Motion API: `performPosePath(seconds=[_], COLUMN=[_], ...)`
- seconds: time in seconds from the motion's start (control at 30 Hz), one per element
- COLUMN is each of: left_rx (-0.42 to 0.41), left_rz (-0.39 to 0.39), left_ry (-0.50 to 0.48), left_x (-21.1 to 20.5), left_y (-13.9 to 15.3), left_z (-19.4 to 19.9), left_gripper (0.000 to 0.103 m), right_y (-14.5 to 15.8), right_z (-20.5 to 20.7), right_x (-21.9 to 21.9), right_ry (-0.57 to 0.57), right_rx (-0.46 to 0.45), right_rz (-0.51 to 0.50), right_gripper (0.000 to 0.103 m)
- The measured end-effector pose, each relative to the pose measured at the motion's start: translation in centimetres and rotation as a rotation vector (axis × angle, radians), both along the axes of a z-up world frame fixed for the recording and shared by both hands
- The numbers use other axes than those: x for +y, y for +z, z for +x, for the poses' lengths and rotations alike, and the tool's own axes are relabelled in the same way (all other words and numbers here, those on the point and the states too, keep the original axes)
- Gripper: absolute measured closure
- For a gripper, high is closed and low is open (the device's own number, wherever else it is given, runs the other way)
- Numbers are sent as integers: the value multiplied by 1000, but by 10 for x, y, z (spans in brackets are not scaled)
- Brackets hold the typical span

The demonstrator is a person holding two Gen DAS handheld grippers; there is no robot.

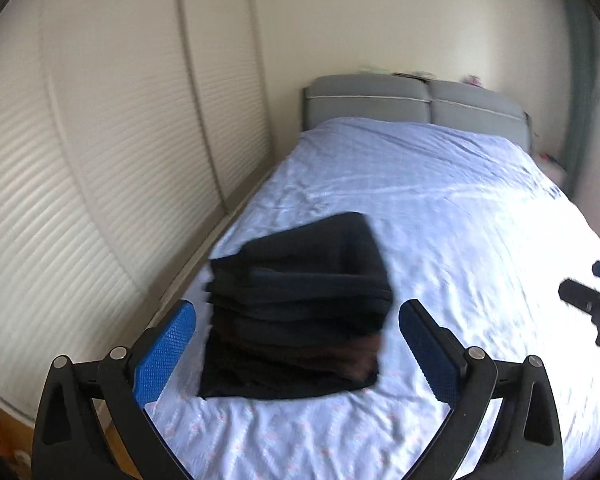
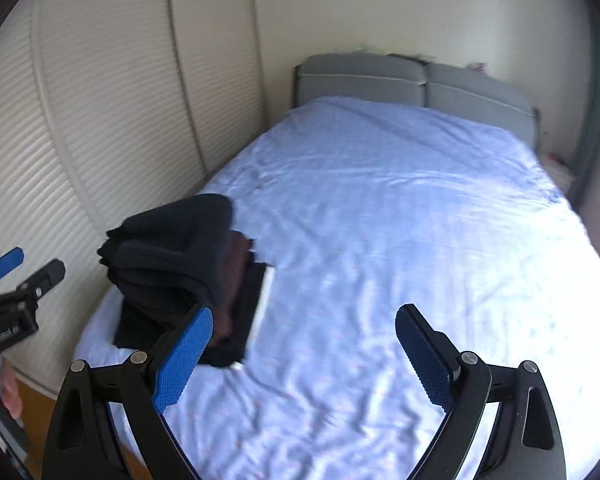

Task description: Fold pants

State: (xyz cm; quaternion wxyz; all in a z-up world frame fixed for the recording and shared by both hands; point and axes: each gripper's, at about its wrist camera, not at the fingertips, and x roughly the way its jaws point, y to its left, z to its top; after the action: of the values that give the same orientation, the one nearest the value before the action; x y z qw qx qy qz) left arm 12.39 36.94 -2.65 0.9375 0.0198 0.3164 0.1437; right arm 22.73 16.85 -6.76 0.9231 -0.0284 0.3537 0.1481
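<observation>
Pants, dark navy and black cloth folded into a thick stack (image 1: pixel 296 312), lie on the pale blue patterned bed sheet (image 1: pixel 440 208), at the sheet's near left corner, close beside the cream slatted wardrobe doors (image 1: pixel 80 184). Several layers show at the stack's near edge, and one brownish layer shows among them; whether that is one garment or more cannot be told.

Left gripper (image 1: pixel 298 334), black with blue textured pads, hovers above the stack with its jaws spread wide and nothing between them. Right gripper (image 2: pixel 304 342) is likewise spread wide and empty, held over bare sheet to the right of the stack; the stack sits just beyond its left pad.

Folding looks largely complete. If the step in hand is tidying or a last fold, it would go best by bringing the left gripper down squarely over the stack's near edge, closing on all layers together so none slips out, and using the right gripper to steady the stack's right side. The top fold bulges and looks loose, so pressing it flat first would help.

Faint white lettering shows on the left gripper's body (image 2: pixel 4 332) in the right wrist view, too blurred to read. No other labels are legible.
</observation>
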Motion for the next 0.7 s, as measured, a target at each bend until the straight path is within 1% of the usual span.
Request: performPosePath(seconds=[0.07,0.17,0.27,0.33,0.43,0.57,0.7], left_rx=[-7,-11,-21,-29,-19,-13,-24], left_rz=[-17,-60,-87,-102,-84,-89,-70], left_ry=[-39,-101,-124,-145,-159,-195,-240], left_x=[-31,-72,-106,-127,-158,-195,-229], left_y=[5,13,19,22,26,31,34], left_z=[-11,-24,-34,-42,-51,-64,-83], left_gripper=[0,0,0,0,0,0,0], right_y=[9,19,27,30,33,38,40], right_z=[-18,-45,-70,-86,-110,-136,-159], right_x=[-29,-69,-107,-134,-169,-200,-231], right_ry=[-23,-76,-131,-151,-177,-213,-238], right_rx=[-8,-30,-32,-16,-7,-22,-15], right_rz=[19,12,-2,15,34,7,29], right_gripper=[9,9,9,9,9,9,9])
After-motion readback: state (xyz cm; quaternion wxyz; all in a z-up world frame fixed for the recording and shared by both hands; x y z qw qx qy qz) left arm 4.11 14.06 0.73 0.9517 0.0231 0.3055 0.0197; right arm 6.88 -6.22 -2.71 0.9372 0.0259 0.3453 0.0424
